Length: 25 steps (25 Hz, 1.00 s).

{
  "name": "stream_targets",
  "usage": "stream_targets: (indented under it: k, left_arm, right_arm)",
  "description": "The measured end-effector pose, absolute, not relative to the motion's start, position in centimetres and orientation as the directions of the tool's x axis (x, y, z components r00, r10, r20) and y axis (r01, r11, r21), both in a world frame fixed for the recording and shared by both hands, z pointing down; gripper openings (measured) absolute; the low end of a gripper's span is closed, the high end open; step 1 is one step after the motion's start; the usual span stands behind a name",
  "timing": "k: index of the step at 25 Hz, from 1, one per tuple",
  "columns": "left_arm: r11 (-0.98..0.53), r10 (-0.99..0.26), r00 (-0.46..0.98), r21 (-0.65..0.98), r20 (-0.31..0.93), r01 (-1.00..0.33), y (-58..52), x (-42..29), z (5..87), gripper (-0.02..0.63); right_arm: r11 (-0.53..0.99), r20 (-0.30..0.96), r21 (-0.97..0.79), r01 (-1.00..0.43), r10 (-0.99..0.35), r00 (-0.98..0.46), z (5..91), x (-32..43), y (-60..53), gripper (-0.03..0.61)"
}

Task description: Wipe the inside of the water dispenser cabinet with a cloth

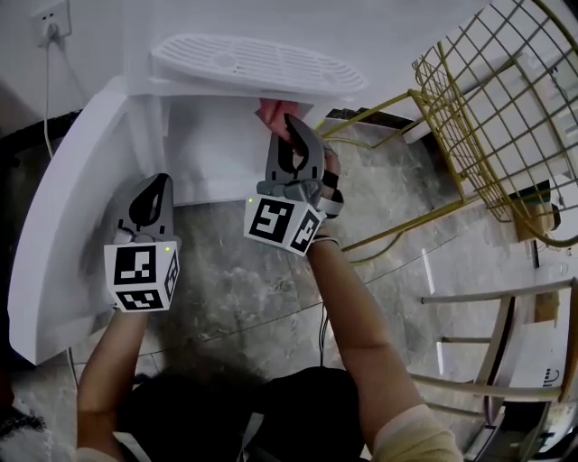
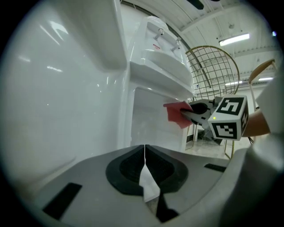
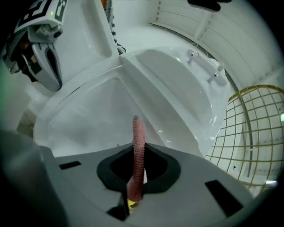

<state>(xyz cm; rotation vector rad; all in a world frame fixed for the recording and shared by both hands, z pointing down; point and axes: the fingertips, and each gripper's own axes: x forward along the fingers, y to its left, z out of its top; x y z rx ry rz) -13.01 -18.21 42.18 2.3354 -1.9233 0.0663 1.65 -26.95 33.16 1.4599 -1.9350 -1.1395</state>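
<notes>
Right tool [image 1: 291, 126] clamps cloth [image 1: 268, 112] at cabinet [image 1: 217, 149]; open door [image 1: 72, 226], wire chair [image 1: 497, 117] alongside.

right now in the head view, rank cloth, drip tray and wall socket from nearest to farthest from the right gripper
1. cloth: pinched in the tongs of the right gripper.
2. drip tray: just above it, top middle.
3. wall socket: far upper left corner.
</notes>
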Motion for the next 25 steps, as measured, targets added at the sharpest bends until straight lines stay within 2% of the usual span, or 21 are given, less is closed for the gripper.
stream_targets:
  k: [11, 25]
  left_arm:
    - [-0.191, -0.973, 0.203, 0.104, 0.111, -0.976, -17.9, -13.8, 43.1, 0.015]
    - [-0.216, -0.965, 0.230, 0.113, 0.127, -0.970, -17.6, -13.6, 44.1, 0.015]
  right_arm:
    - [-0.007, -0.136, 0.848, -0.530, -0.969, -0.204, 32.6, 3.4, -28.6, 0.028]
    - [0.170, 0.115, 0.862, -0.477, -0.983, -0.142, 40.8, 2.8, -30.7, 0.028]
